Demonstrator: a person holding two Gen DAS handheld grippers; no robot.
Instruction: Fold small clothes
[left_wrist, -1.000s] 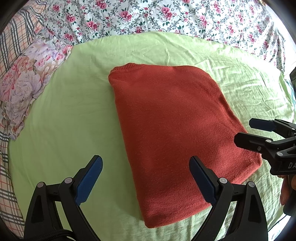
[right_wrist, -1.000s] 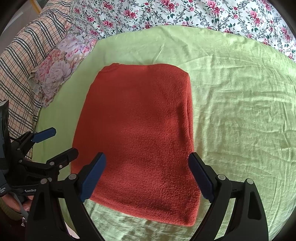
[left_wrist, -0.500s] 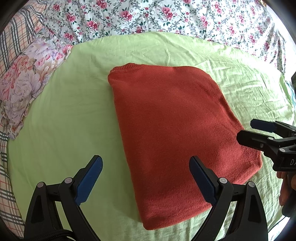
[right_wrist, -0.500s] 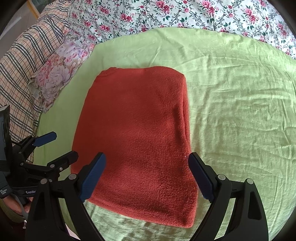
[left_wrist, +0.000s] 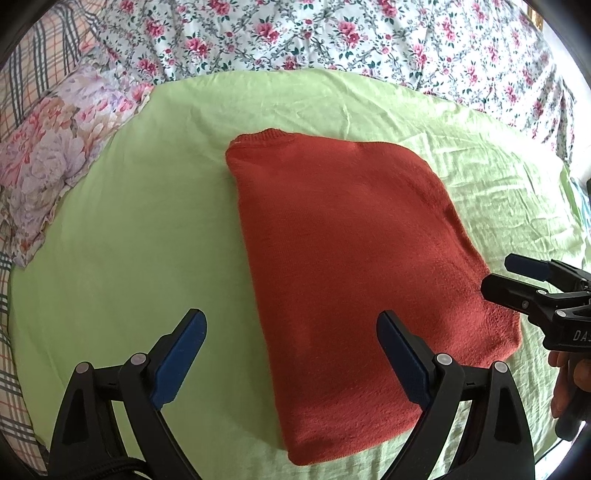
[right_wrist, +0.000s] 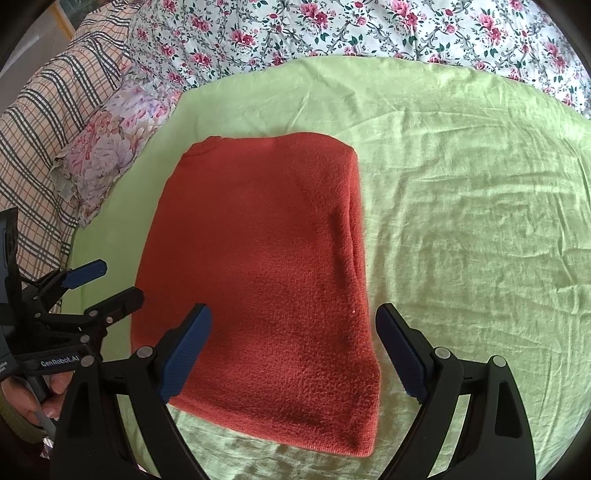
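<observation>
Both grippers' fingers wide as before, slightly farther back from folded red sweater (left_wrist: 354, 266).

White "GenRobot.AI" print on the black body of the left gripper (right_wrist: 105, 284), right wrist view. White "DA", cut off at frame edge, on the right gripper (left_wrist: 508, 275) body, left wrist view.

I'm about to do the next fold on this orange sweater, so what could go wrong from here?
Both grippers are open and hold nothing. The orange sweater is thick and layered, so a pinch by the right gripper may catch only the top layer and undo the fold. The left gripper straddles the sweater's left edge, so it might also snag the wrinkled green sheet.
</observation>
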